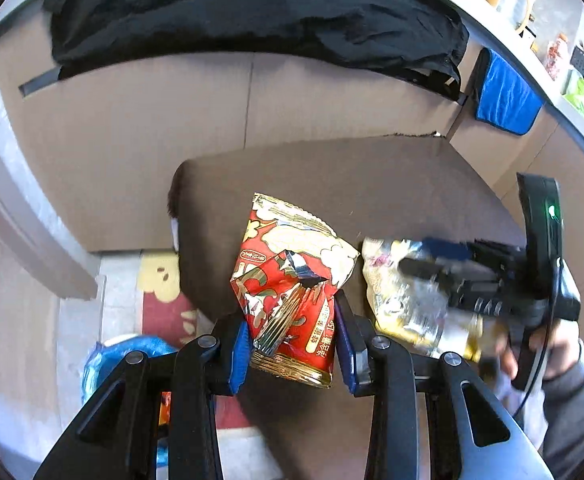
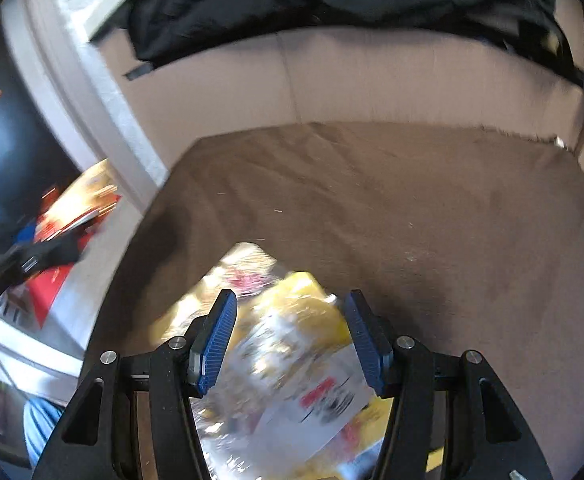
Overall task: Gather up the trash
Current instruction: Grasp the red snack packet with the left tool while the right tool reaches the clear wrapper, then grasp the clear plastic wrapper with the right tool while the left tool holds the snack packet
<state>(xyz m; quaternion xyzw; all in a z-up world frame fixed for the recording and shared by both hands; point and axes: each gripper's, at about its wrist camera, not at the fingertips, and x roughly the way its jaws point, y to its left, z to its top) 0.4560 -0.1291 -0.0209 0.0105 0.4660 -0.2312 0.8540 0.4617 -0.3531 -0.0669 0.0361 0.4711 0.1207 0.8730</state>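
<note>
**Red foil wrapper and yellow packet, one in each claw**

Red-and-gold, the crumpled foil snack wrapper [image 1: 292, 280] stands clamped between the blue pads of the left gripper [image 1: 293, 344], which press on its lower end; the wrapper's torn top sticks up over the brown fabric seat cushion [image 1: 391, 184], toward the cushion's left edge. Left of that edge, on the floor, lie a red-and-cream patterned mat [image 1: 164, 292] and a blue crinkled plastic bag [image 1: 132, 352].

Further right, a yellow-and-silver crinkled plastic snack packet [image 2: 288, 360] sits between the blue ribbed pads of the right gripper [image 2: 292, 340], filling the gap and held off the cushion, over its near edge. It is blurred, so its print cannot be read. In the left wrist view a hand [image 1: 547, 344] in a grey sleeve grasps the right gripper's handle.

Behind the cushion's far edge rises a tan backrest with a black garment [image 1: 252, 16] draped over its top, and a blue cloth [image 1: 507, 96] hangs toward the far right corner.
</note>
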